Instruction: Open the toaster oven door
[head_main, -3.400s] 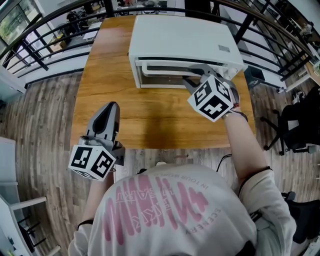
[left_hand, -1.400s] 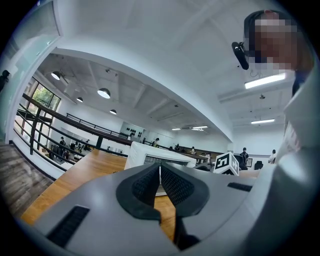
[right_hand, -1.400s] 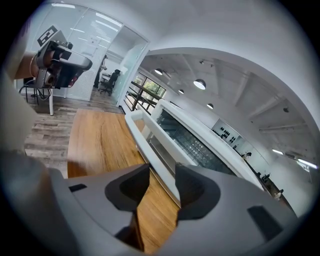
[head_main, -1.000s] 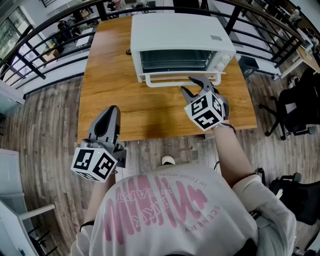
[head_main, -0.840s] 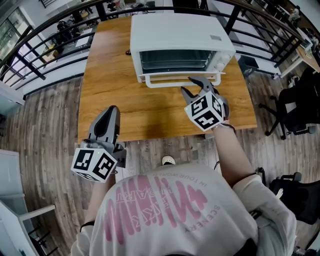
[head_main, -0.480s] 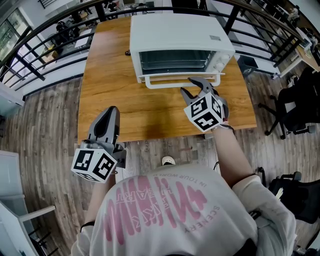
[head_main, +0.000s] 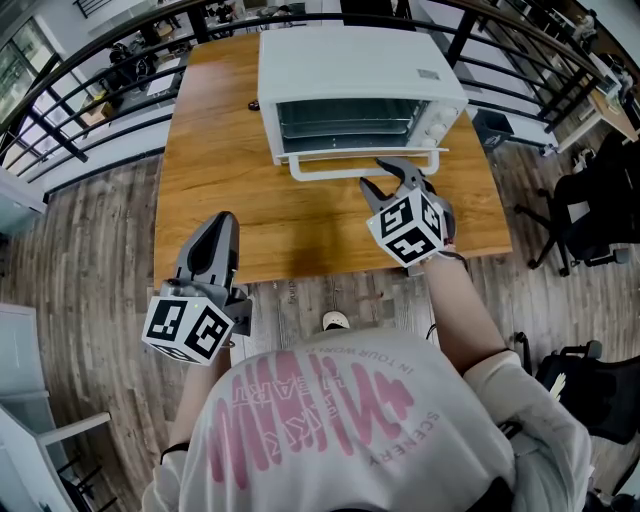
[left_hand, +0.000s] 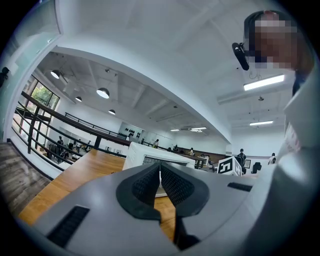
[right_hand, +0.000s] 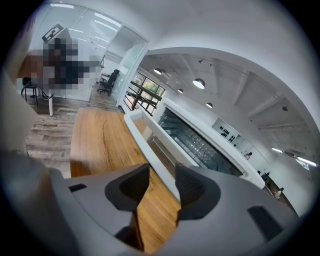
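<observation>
Found the toaster oven (head_main: 355, 65) at the far end of the table (head_main: 230, 180), its door (head_main: 360, 150) dropped flat toward the near edge, handle (head_main: 340, 168) foremost, rack (head_main: 350, 112) bared. Had been shut some seconds earlier, with the right gripper (head_main: 386, 177) up at the handle. Judged the opening done (nothing left but to withdraw). Saw that gripper just beside the handle, jaws spread, gripping nothing. Noted the left gripper (head_main: 220, 222) by the near table edge, well apart, jaws pressed together, empty, unmoved throughout.
</observation>
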